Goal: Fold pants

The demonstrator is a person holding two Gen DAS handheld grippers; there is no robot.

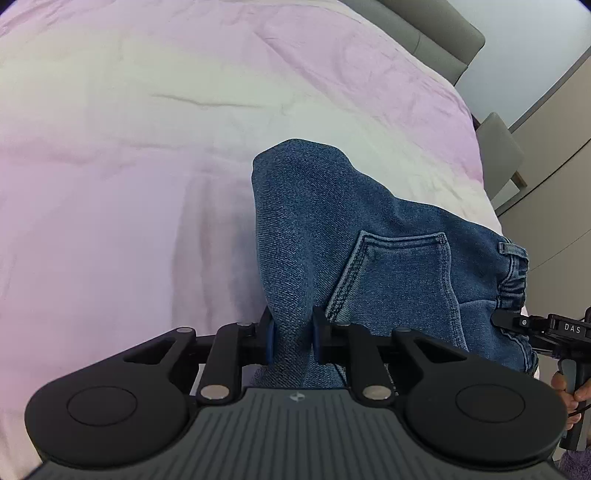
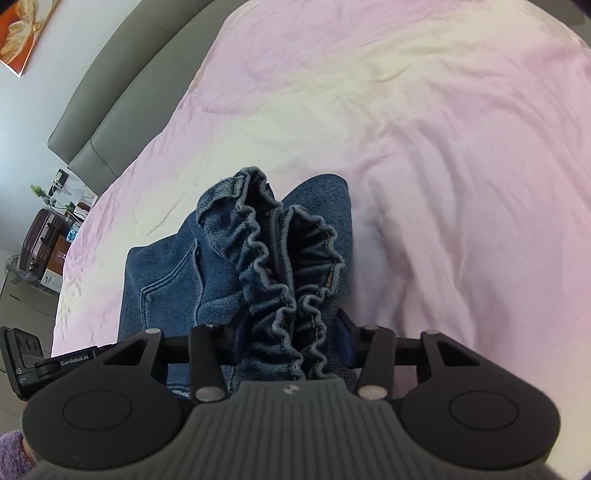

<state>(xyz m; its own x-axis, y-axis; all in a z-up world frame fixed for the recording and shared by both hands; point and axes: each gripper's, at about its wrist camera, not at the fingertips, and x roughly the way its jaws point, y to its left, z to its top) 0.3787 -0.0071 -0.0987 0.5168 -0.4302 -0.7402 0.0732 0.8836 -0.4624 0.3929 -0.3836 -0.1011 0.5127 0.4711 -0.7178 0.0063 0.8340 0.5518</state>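
We hold the denim jeans (image 1: 354, 236) over the pink bedsheet (image 1: 129, 166): our left gripper (image 1: 291, 338) clamps a fold, our right gripper (image 2: 291, 347) pinches the elastic waistband (image 2: 280, 266) at six o'clock.

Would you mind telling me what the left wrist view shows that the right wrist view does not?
Only the left wrist view shows the left claw shut on a plain fold of the jeans. Only the right wrist view shows the right claw shut on the gathered elastic waistband, plus a painting and suitcase. Both show the jeans' back pocket, the pink bedcover and grey headboard.
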